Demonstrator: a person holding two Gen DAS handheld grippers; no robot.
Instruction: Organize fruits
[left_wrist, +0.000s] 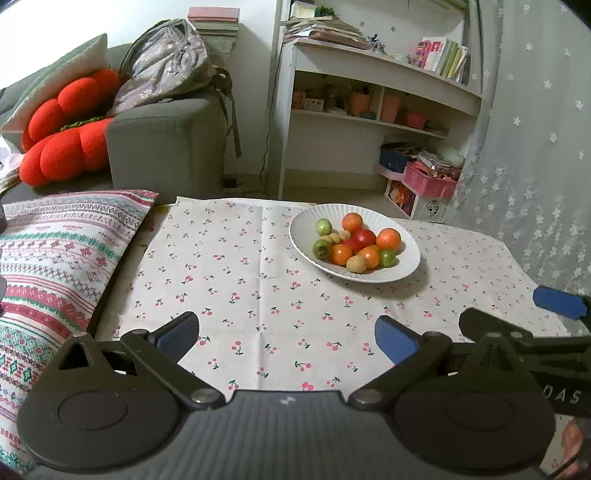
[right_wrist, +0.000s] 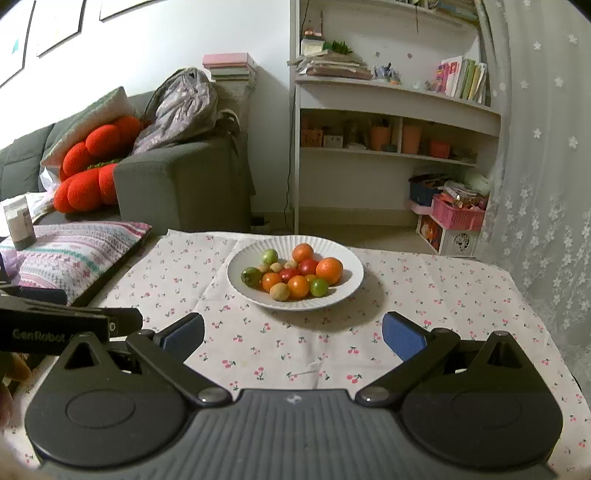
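Observation:
A white ribbed plate (left_wrist: 402, 236) (right_wrist: 347, 266) stands on the cherry-print tablecloth and holds several small fruits: orange ones (left_wrist: 388, 238) (right_wrist: 328, 269), green ones (left_wrist: 323, 226) (right_wrist: 270, 254), red ones (left_wrist: 364, 238) (right_wrist: 307, 266) and pale tan ones (left_wrist: 356, 263) (right_wrist: 279, 291). My left gripper (left_wrist: 288, 336) is open over the cloth, short of the plate and to its left, with nothing between its blue pads. My right gripper (right_wrist: 293, 334) is open too, just in front of the plate and empty. The right gripper's blue fingertip (left_wrist: 559, 301) shows at the right edge of the left wrist view.
A patterned cushion (left_wrist: 55, 258) (right_wrist: 74, 254) lies along the table's left edge. Behind it a grey sofa (left_wrist: 166, 144) carries a red cushion (left_wrist: 70, 125) and a bag. A white bookshelf (right_wrist: 399, 122) and a lace curtain (right_wrist: 546, 184) stand beyond the table. Bare cloth surrounds the plate.

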